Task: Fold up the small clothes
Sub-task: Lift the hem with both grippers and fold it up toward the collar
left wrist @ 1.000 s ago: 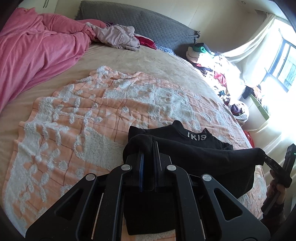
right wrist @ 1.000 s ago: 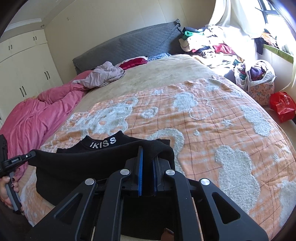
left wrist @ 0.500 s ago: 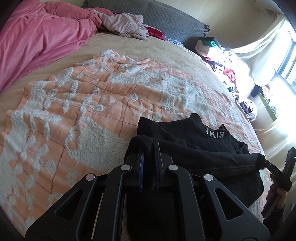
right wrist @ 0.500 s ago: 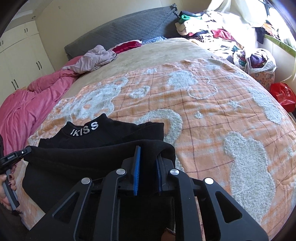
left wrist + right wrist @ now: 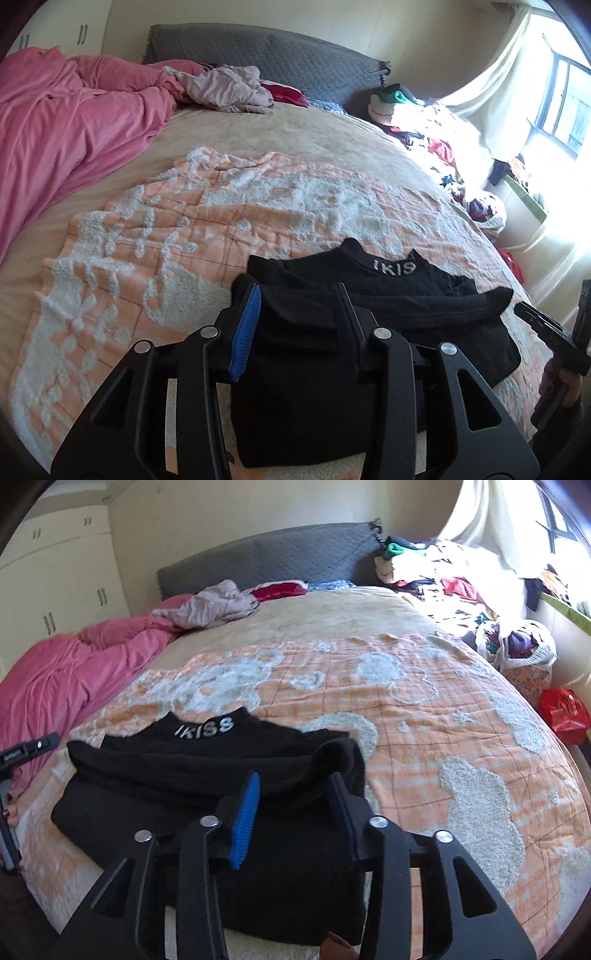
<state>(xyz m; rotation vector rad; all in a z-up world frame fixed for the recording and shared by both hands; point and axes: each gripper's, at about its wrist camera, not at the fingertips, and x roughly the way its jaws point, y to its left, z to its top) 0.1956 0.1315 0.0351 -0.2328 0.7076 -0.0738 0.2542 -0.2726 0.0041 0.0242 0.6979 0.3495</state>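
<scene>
The black garment [image 5: 369,295] lies folded on the orange blanket [image 5: 184,221] on the bed. Both jaws have just been opening: left hand-held gripper [image 5: 299,295] and right hand-held gripper [image 5: 295,782] straddle its fold, seemingly released.

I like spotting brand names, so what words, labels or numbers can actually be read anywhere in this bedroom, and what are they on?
"IKISS": white letters on the collar of the black garment, in the right wrist view.
"IKIS": the same collar lettering in the left wrist view, its end hidden by a fold.
Small white print on the other gripper, at that view's left edge: too small to read.
Nothing else legible.
</scene>
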